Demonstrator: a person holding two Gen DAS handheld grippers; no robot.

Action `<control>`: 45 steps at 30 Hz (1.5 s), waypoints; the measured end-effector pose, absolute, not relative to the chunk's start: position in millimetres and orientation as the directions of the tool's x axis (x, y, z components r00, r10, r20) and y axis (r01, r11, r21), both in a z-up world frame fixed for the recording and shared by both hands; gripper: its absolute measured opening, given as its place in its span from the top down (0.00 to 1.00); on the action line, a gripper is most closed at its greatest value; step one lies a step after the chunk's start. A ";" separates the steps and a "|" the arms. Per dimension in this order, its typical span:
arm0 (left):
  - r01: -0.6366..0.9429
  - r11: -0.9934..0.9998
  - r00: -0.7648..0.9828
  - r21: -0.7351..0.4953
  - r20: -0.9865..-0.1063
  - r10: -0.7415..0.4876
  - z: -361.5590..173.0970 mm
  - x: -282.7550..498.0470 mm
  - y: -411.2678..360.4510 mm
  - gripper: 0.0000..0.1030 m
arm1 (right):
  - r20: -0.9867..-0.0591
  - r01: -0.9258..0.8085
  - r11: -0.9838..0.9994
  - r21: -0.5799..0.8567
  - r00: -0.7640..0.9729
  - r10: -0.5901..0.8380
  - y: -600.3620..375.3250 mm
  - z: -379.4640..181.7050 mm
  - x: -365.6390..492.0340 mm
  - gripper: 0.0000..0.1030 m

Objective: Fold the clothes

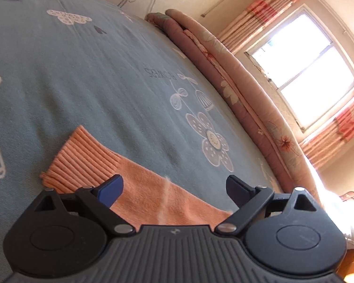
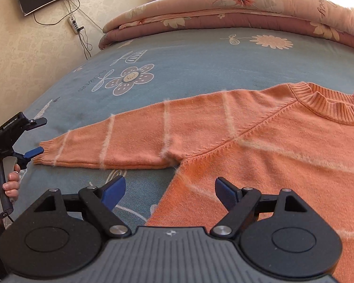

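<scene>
A: Right wrist view: the orange sweater (image 2: 259, 141) lies spread flat on the blue bedsheet (image 2: 200, 66), sleeve (image 2: 111, 141) stretched left. Why flat?

B: Flat knit likely creases cleanly.

A: And the left gripper (image 2: 36, 136)?

B: Fingers apart around the cuff (image 1: 80, 158), probably so it can take that end. The right gripper (image 2: 170, 192) hovers spread wide above the near side seam, holding nothing.
</scene>
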State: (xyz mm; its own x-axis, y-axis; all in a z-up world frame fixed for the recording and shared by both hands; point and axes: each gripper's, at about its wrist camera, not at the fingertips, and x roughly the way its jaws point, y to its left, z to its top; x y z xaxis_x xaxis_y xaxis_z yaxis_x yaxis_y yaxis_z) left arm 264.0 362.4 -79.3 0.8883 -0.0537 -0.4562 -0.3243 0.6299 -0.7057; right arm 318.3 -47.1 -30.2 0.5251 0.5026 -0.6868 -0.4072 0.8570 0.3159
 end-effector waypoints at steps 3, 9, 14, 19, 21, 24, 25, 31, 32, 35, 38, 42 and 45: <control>-0.211 0.670 0.875 -0.711 -0.443 -0.196 -84.5 291.3 341.9 0.08 | -0.680 -0.350 0.870 0.348 0.544 0.491 -70.9 -34.7 297.8 0.16; -0.280 0.728 0.856 -0.626 -0.506 -0.105 -79.7 308.7 332.8 0.08 | -0.678 -0.235 0.893 0.384 0.585 0.445 -119.2 -41.2 253.8 0.14; -0.361 0.708 0.861 -0.607 -0.508 0.004 -71.5 301.6 339.0 0.08 | -0.687 -0.150 0.911 0.384 0.613 0.390 -150.2 -45.0 232.3 0.14; -0.244 0.782 0.823 -0.573 -0.549 -0.145 -74.7 322.4 304.2 0.06 | -0.676 -0.089 0.897 0.433 0.626 0.389 -161.1 -47.1 226.4 0.14; -0.273 0.818 0.808 -0.506 -0.582 -0.090 -75.3 326.5 292.3 0.06 | -0.676 -0.106 0.900 0.423 0.625 0.391 -155.8 -44.3 227.2 0.14; -0.285 0.852 0.802 -0.438 -0.595 -0.038 -71.4 324.1 286.8 0.06 | -0.661 -0.170 0.893 0.416 0.618 0.426 -133.8 -39.2 245.3 0.14; -0.287 0.852 0.801 -0.439 -0.598 -0.038 -72.1 323.3 288.3 0.06 | -0.659 -0.189 0.888 0.418 0.610 0.440 -123.6 -38.6 256.3 0.15; -0.311 0.821 0.802 -0.480 -0.595 -0.044 -77.4 318.6 304.6 0.05 | -0.645 -0.303 0.851 0.430 0.556 0.524 -62.5 -35.0 322.5 0.41; -0.314 0.819 0.802 -0.480 -0.595 -0.041 -77.6 318.0 306.0 0.05 | -0.642 -0.322 0.843 0.431 0.546 0.537 -52.3 -34.4 333.6 0.41; -0.318 0.824 0.800 -0.470 -0.599 -0.033 -78.1 317.3 307.5 0.05 | -0.635 -0.376 0.817 0.436 0.515 0.576 -21.7 -32.7 366.7 0.42; -0.311 0.839 0.794 -0.446 -0.607 -0.028 -77.7 319.2 304.8 0.05 | -0.636 -0.420 0.795 0.437 0.480 0.604 6.3 -33.5 395.9 0.42; -0.308 0.844 0.792 -0.439 -0.610 -0.029 -76.9 319.5 304.7 0.05 | -0.714 -0.393 0.825 0.406 0.427 0.555 18.8 -60.5 396.2 0.43; -0.306 0.846 0.790 -0.437 -0.612 -0.030 -76.4 319.6 305.0 0.05 | -0.722 -0.393 0.835 0.385 0.435 0.538 16.9 -54.9 389.4 0.43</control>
State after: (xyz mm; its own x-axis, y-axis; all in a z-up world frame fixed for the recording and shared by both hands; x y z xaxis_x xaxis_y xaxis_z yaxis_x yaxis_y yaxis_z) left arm 319.6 305.0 -76.4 0.7904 -0.0298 -0.6118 -0.3061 0.8459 -0.4367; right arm 389.4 16.9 -54.9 0.4350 0.5377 -0.7223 -0.3928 0.8351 0.3851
